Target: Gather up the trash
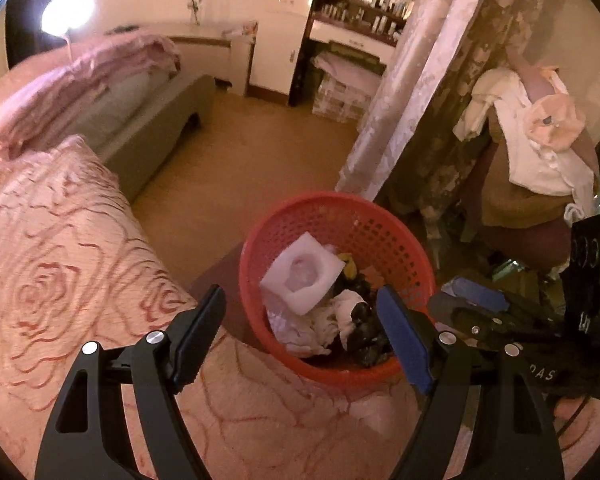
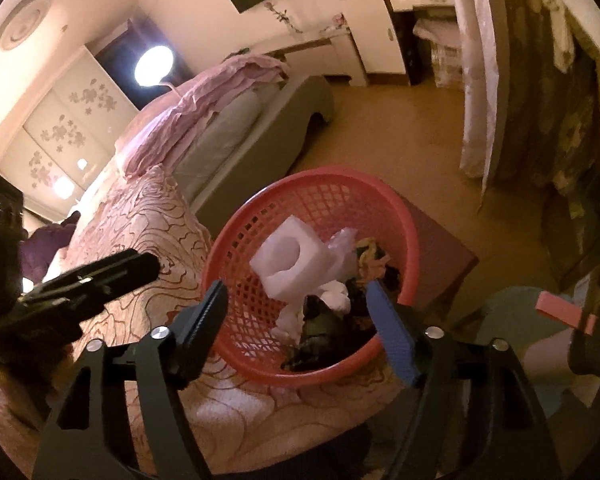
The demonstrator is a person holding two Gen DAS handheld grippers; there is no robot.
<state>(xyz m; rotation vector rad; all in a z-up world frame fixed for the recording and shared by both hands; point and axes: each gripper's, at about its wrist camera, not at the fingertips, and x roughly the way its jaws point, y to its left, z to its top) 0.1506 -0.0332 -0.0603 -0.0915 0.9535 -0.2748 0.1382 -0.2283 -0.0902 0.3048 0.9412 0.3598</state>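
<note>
Both the left hand-held gripper (image 1: 300,340) and right hand-held gripper (image 2: 296,332) hang spread above the red basket (image 1: 400,232) of trash.

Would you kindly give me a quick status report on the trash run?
Both claws, left and right, open, empty. Red basket beside bed, holding foam block and wrappers. Nothing blocking.

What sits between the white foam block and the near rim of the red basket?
Crumpled white tissue and dark wrappers fill that stretch inside the red basket, below the foam block; both wrist views show it.
</note>
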